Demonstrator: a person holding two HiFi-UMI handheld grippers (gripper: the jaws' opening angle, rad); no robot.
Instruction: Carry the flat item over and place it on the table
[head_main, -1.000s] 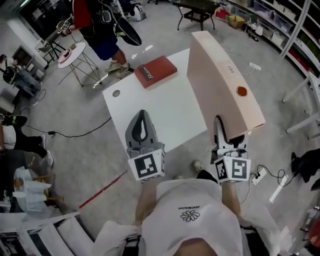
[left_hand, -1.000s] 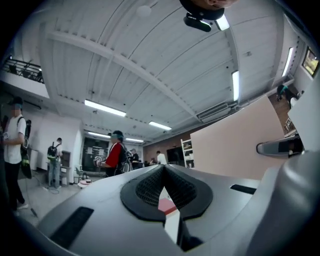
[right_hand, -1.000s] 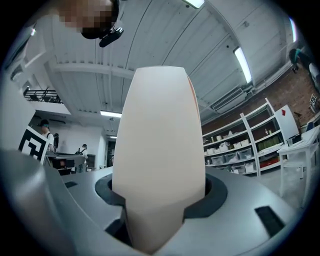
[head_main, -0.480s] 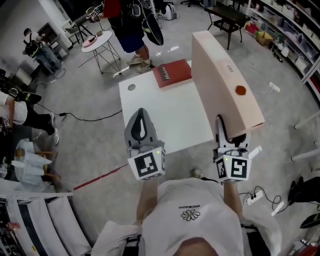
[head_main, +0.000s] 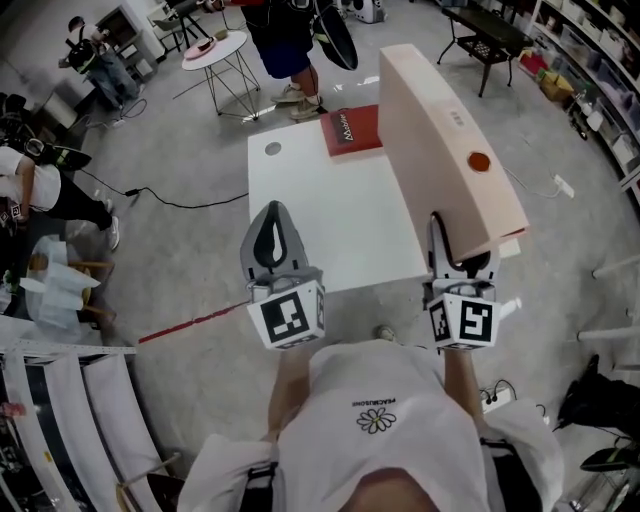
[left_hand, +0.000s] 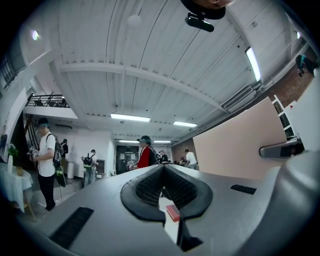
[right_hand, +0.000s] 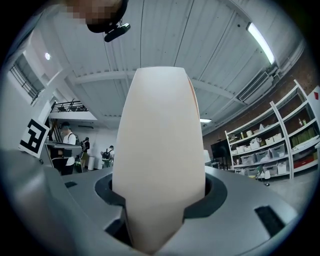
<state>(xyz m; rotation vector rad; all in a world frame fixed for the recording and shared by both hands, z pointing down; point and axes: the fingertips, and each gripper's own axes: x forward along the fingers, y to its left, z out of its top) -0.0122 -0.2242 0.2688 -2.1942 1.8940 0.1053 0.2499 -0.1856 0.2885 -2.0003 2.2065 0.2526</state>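
A large flat beige panel (head_main: 440, 140) with an orange dot stands on edge, tilted up and away from me, over the right side of the white table (head_main: 320, 210). My right gripper (head_main: 458, 252) is shut on its near lower end. In the right gripper view the panel (right_hand: 159, 145) fills the gap between the jaws of the right gripper (right_hand: 159, 195). My left gripper (head_main: 270, 215) is shut and empty, held over the table's near edge. In the left gripper view the left gripper (left_hand: 163, 172) has its jaws together, with the panel (left_hand: 240, 145) to its right.
A red book (head_main: 352, 133) lies at the table's far edge. A person (head_main: 290, 30) stands just beyond it, beside a small round table (head_main: 213, 45). A red tape line (head_main: 190, 322) and cables cross the floor at left. Shelving (head_main: 600, 70) runs along the right.
The table has drawn closer and now lies squarer under both grippers. The panel stays in the right gripper at the same tilt. The left gripper remains shut.
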